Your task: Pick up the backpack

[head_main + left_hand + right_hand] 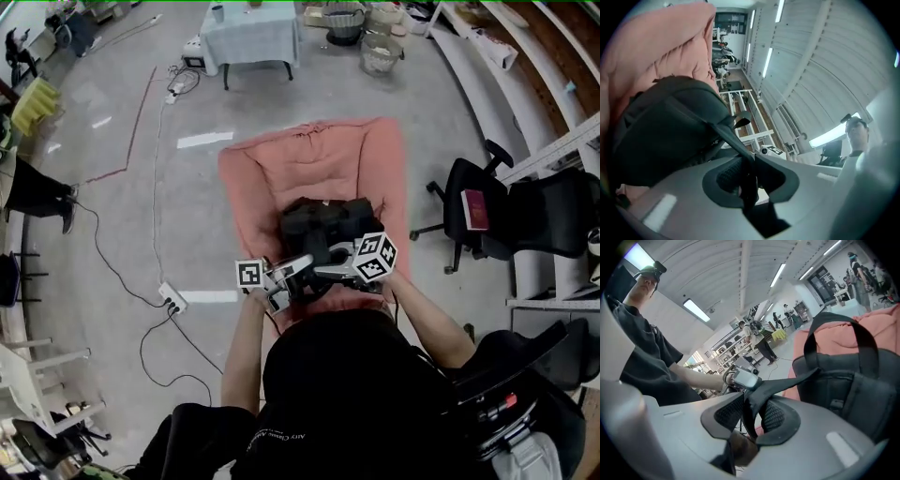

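A black backpack (323, 223) rests on a pink beanbag (314, 164) in the head view. My left gripper (281, 281) and right gripper (330, 272) are at its near edge, side by side. In the left gripper view a thin black strap (740, 145) runs from the backpack (665, 126) down between the jaws, and the left gripper (746, 176) is shut on it. In the right gripper view a wider padded strap (787, 380) leads from the backpack (848, 390) into the right gripper (751, 416), which is shut on it.
A black office chair (487, 211) with a dark red book on its seat stands right of the beanbag. A white power strip (172, 298) and cables lie on the floor at left. A cloth-covered table (248, 37) and baskets (380, 52) stand beyond the beanbag.
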### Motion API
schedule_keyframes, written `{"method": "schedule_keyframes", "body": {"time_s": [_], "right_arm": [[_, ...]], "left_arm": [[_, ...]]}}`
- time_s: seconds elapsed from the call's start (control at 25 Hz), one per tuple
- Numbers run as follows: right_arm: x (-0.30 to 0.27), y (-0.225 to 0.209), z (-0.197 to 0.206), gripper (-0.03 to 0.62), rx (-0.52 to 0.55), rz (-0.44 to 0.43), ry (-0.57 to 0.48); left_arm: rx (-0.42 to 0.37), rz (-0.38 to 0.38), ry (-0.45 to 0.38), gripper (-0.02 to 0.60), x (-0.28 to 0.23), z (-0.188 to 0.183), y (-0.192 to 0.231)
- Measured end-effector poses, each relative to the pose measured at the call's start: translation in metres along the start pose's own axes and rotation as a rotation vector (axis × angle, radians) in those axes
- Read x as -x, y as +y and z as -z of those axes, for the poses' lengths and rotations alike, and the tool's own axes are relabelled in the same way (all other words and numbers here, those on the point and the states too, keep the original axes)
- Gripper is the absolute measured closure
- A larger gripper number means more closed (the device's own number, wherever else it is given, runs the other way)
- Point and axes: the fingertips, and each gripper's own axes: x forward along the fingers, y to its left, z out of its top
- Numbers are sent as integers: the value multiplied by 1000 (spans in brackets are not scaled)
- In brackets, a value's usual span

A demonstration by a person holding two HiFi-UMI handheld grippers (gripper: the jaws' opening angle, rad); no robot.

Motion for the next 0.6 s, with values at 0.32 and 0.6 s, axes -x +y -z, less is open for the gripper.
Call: {"method": "schedule_keyframes", "body": {"time_s": [0.32, 0.6], "right_arm": [[2, 5, 10, 478, -34, 70, -14], [36, -14, 29, 454, -92, 154, 19]], "left_arm": [[7, 131, 134, 468, -73, -1, -4], [-63, 68, 20, 539, -112, -8, 8]]}}
